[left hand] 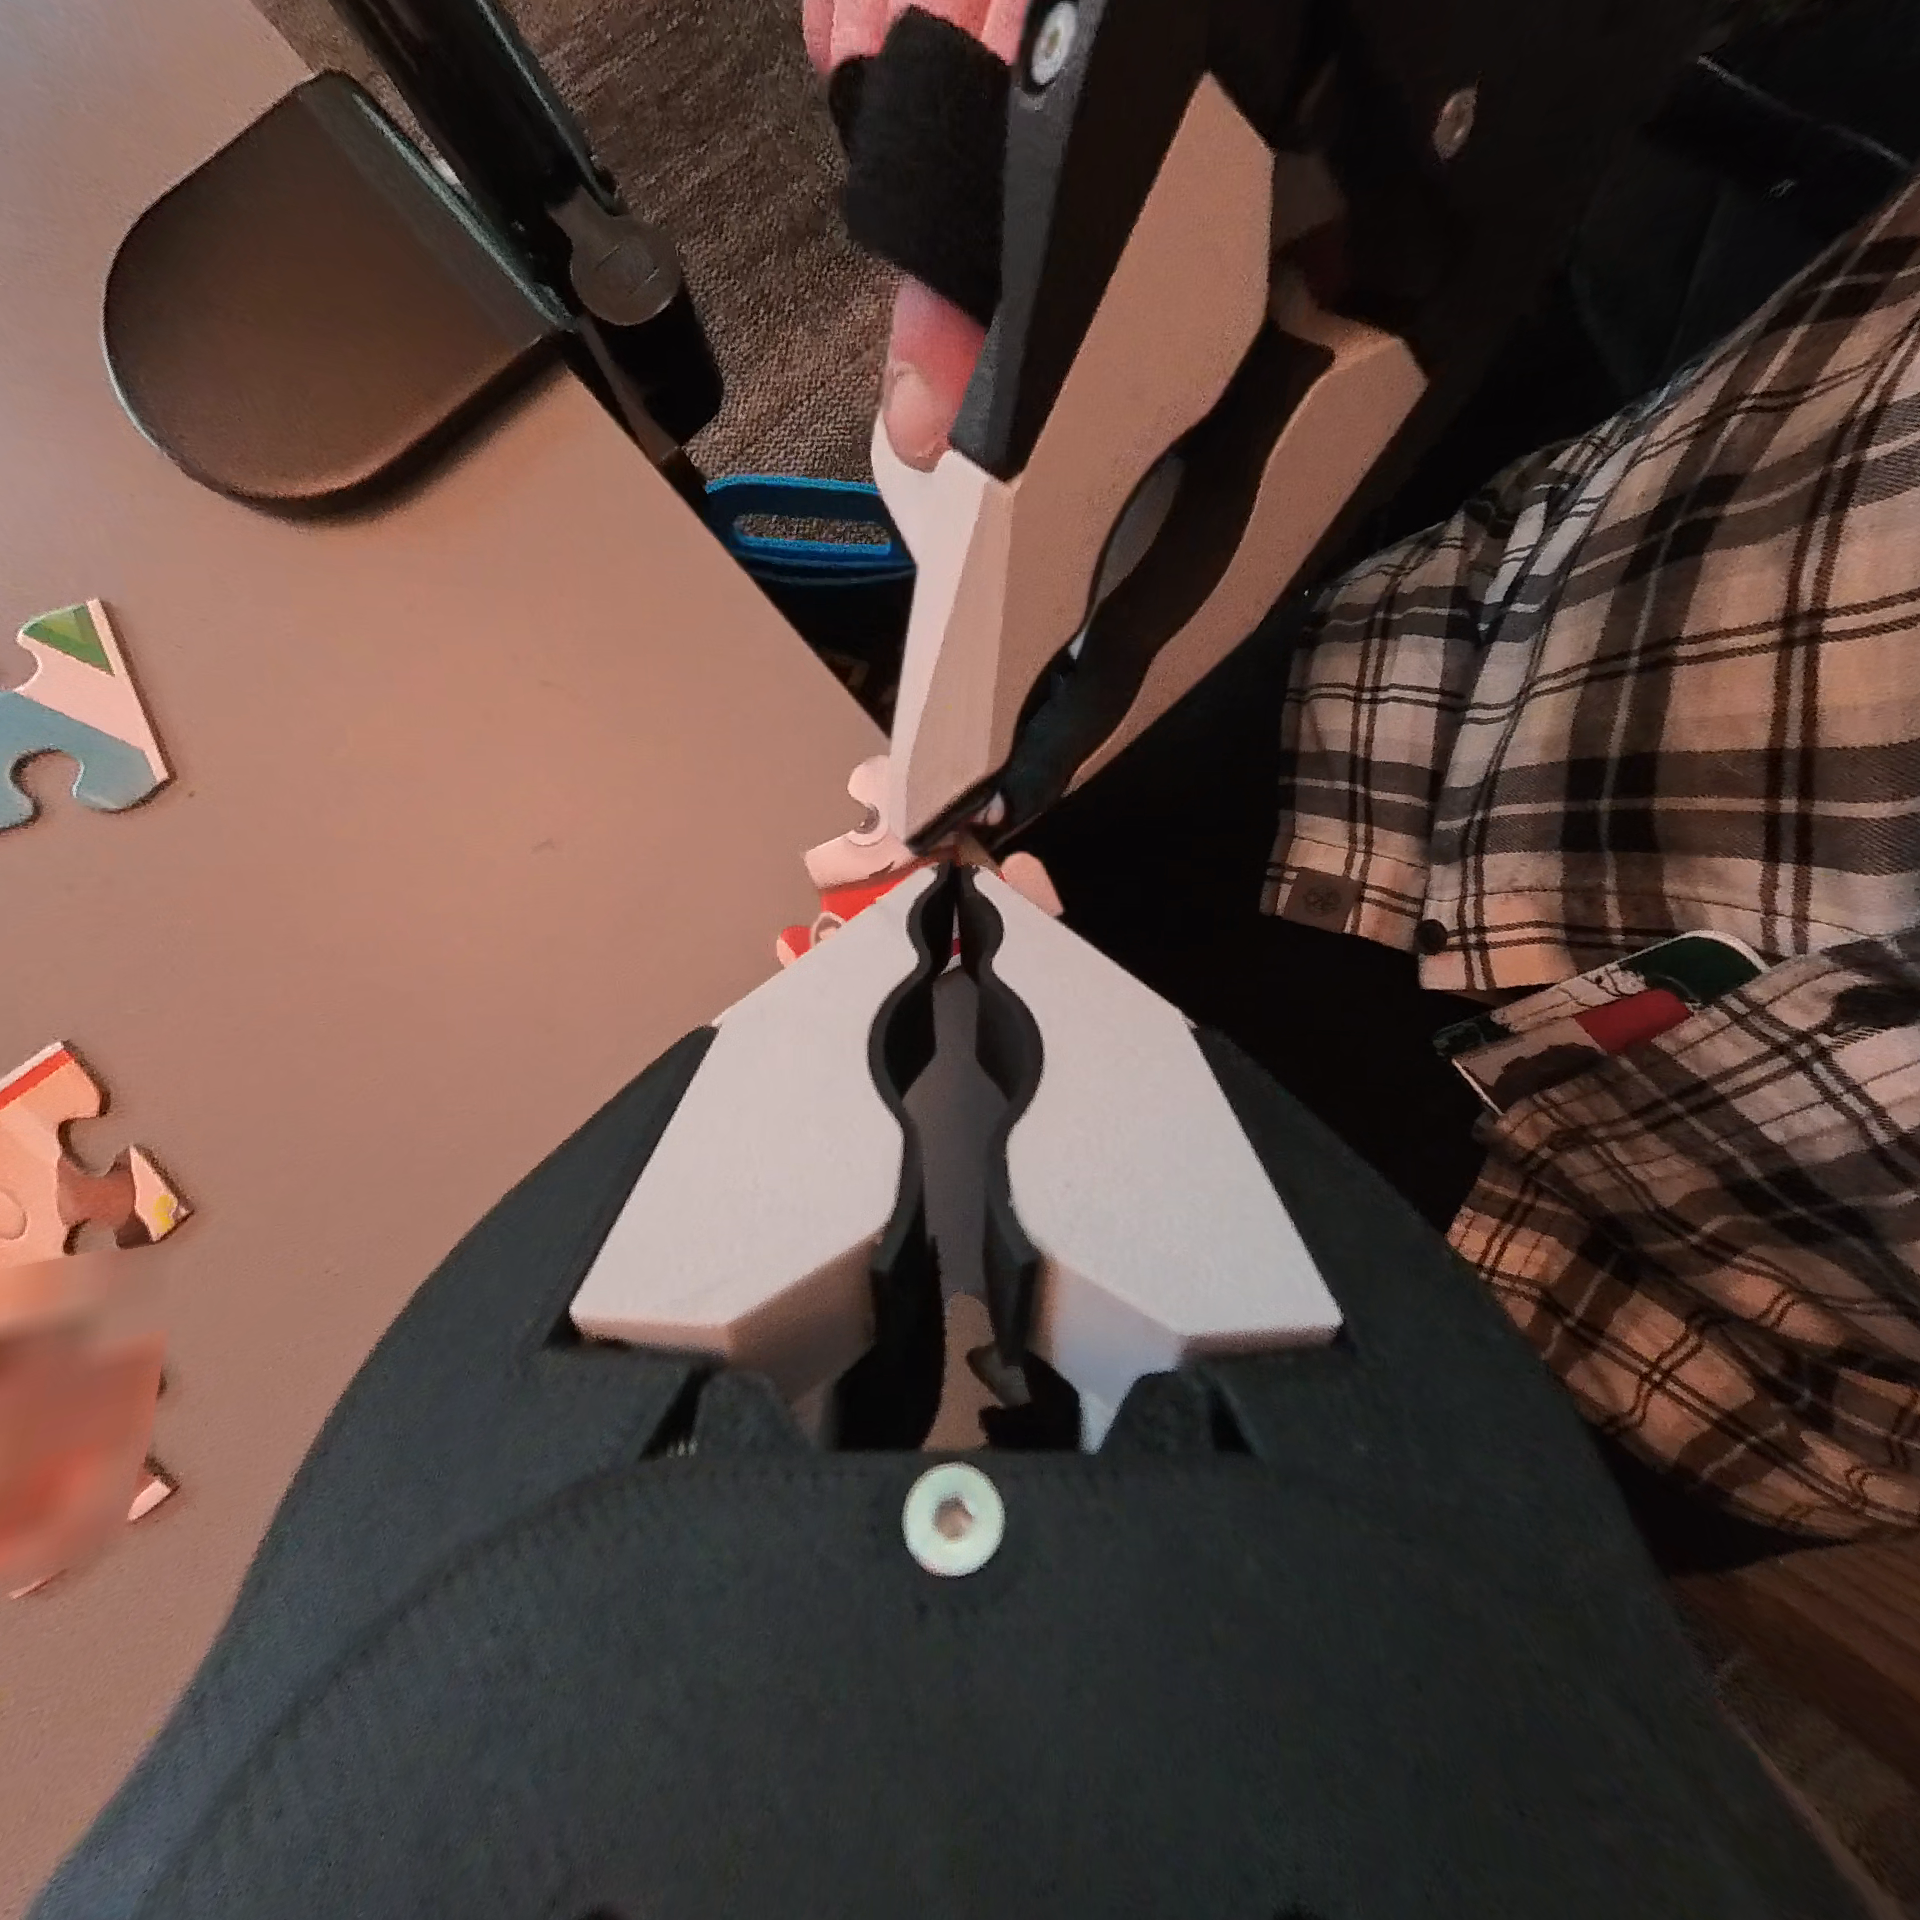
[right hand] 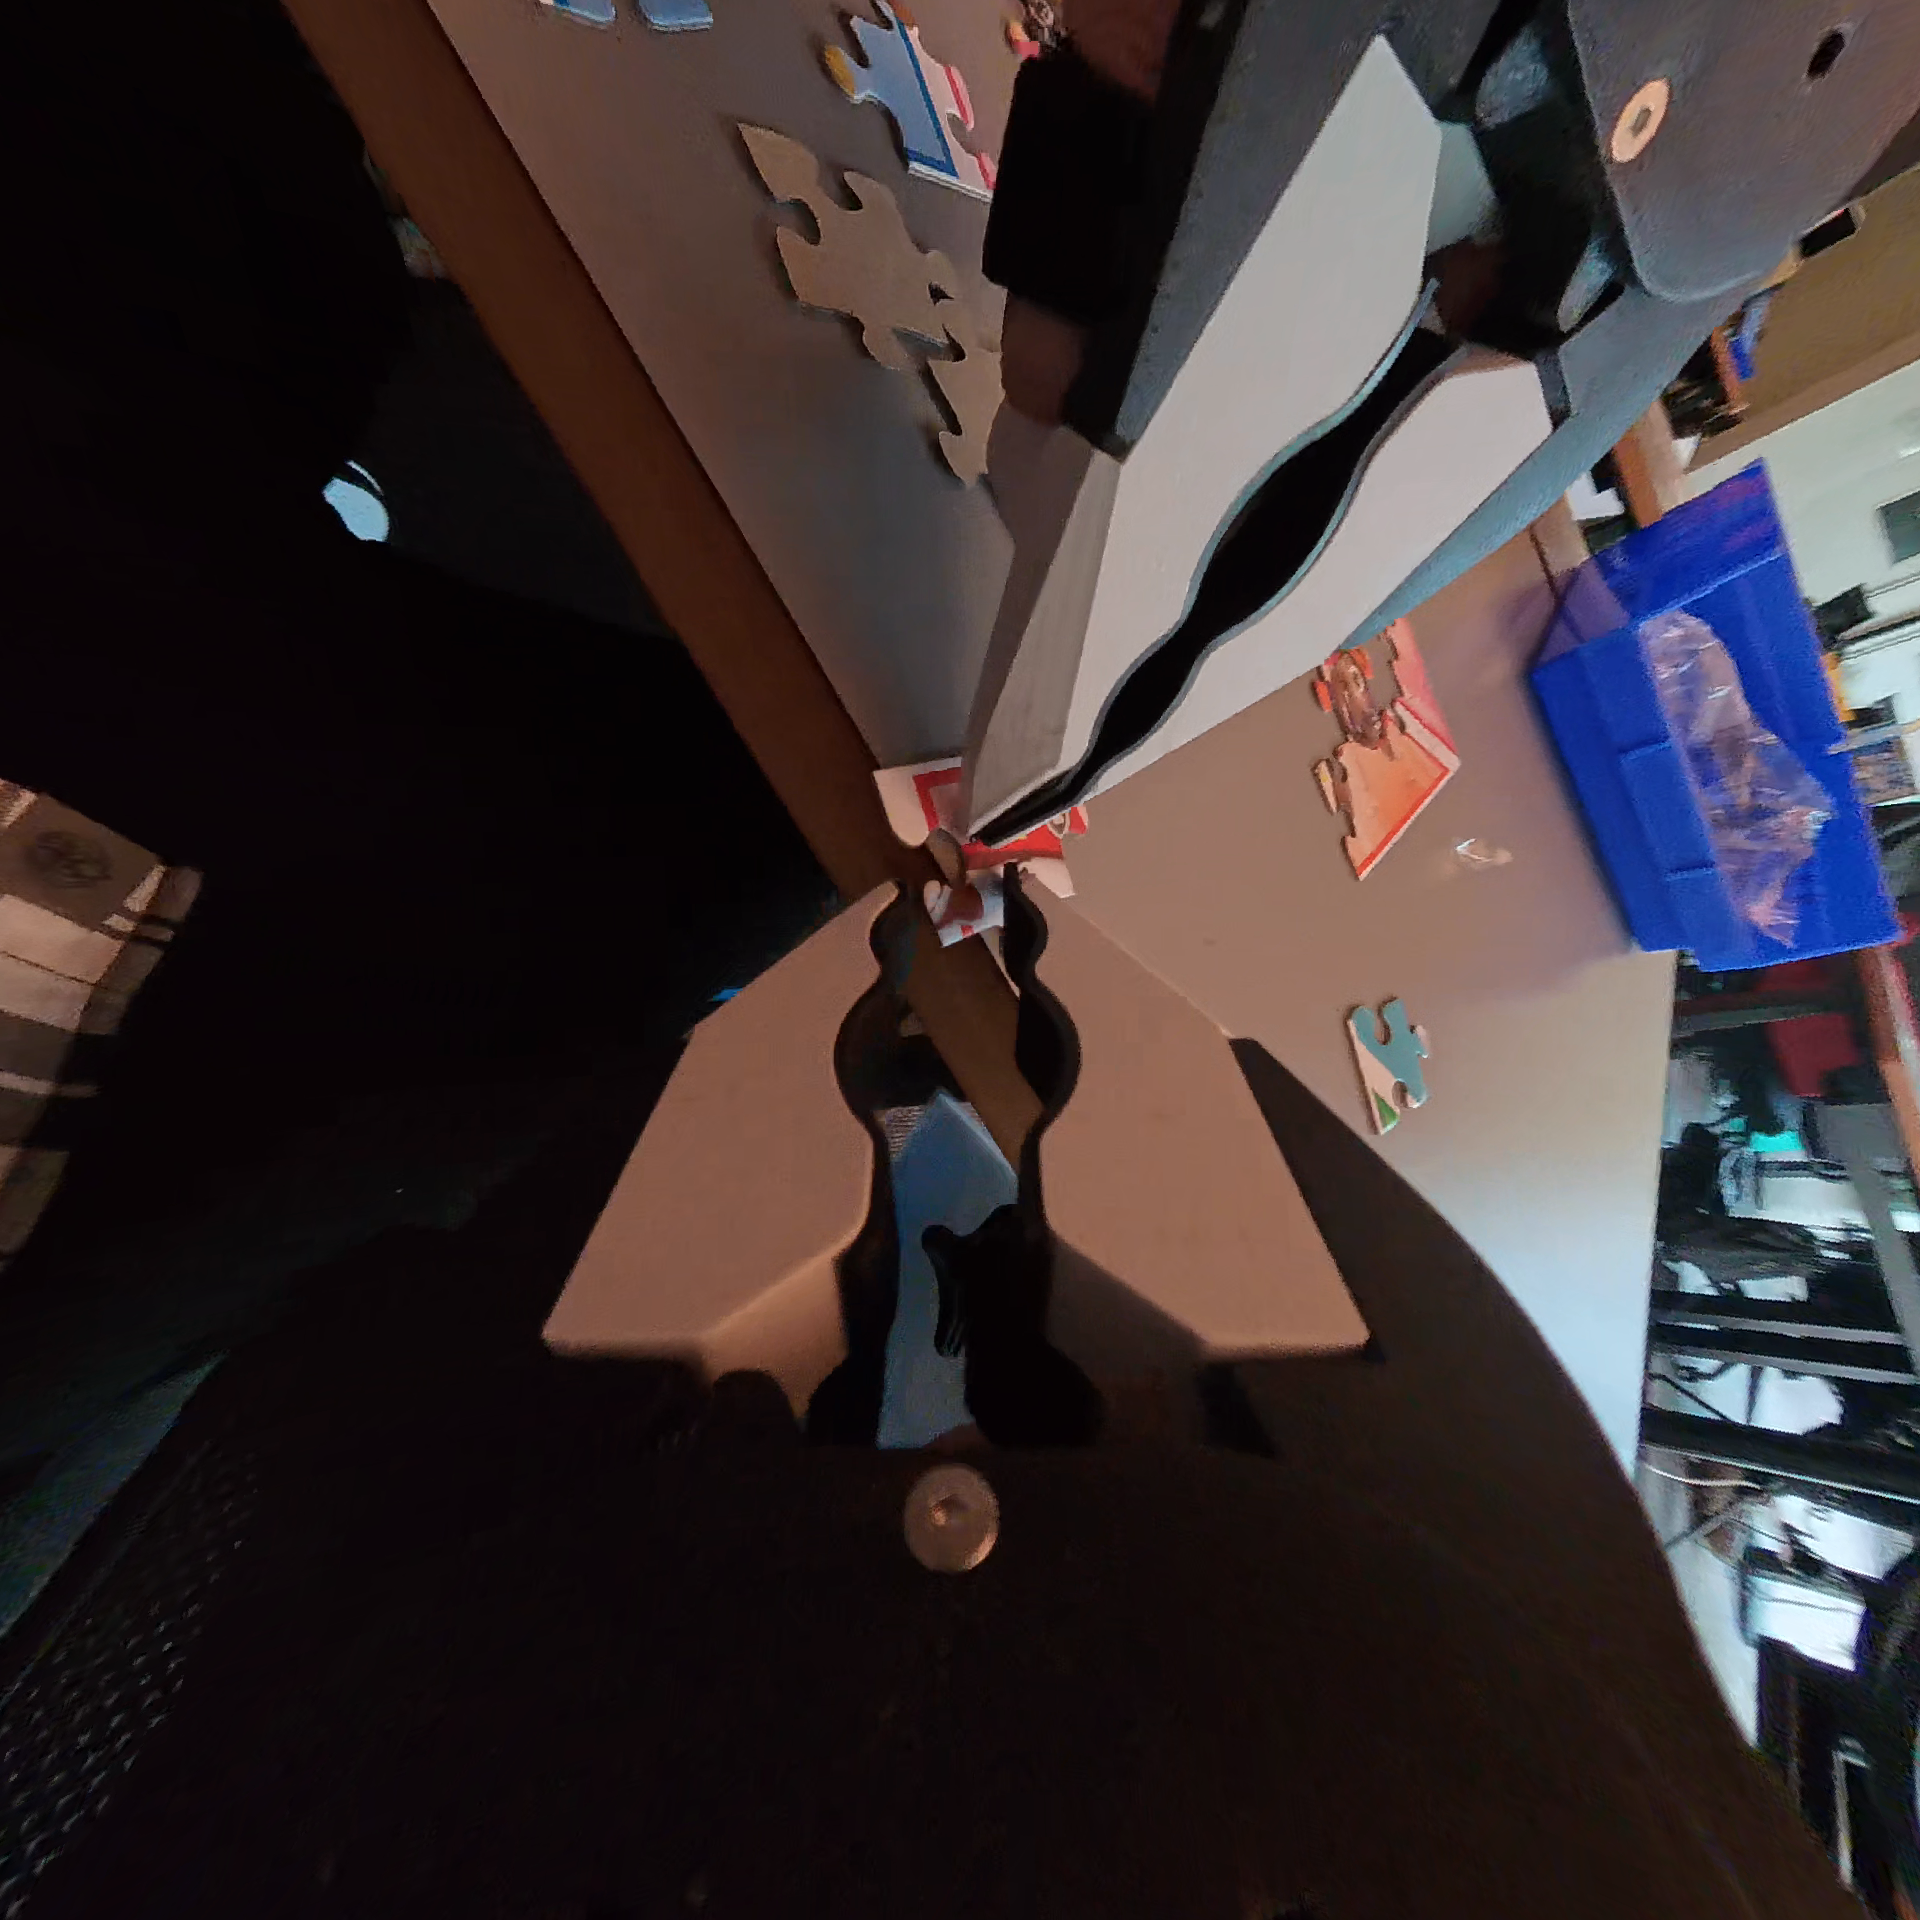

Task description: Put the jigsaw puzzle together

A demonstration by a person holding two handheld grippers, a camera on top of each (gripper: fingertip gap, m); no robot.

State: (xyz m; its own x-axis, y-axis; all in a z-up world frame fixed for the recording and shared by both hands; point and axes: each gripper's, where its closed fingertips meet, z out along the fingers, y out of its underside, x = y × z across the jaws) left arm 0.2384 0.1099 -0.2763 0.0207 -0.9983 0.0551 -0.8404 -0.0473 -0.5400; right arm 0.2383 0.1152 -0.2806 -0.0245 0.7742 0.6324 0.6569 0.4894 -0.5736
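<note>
In the left wrist view, the left gripper [left hand: 961, 883] is seen with its jaws drawn nearly together at the tips, at the table's near edge. A red-and-white puzzle piece [left hand: 847, 894] lies just beyond the tips, and whether it is actually pinched cannot be told. The right gripper [left hand: 961, 831] is met tip to tip from above, its jaws likewise almost closed over the same piece. Loose pieces are seen on the table [left hand: 436, 790] to the left: a blue-and-green piece [left hand: 78, 717] and an orange joined cluster [left hand: 62, 1153].

In the right wrist view, the right gripper [right hand: 961, 894] is shown with a narrow gap between its tips, and part of the red-and-white piece [right hand: 971, 909] sits in that gap at the table edge. The left gripper [right hand: 977, 836] is pressed down onto the same piece from above, jaws nearly closed. Elsewhere a face-down joined section [right hand: 873, 270], an orange section [right hand: 1387, 769], a small single piece [right hand: 1390, 1065] and a blue bin [right hand: 1714, 748] are seen.

The puzzle is judged partly done: a few clusters are joined, but they lie well apart and most joining remains.
</note>
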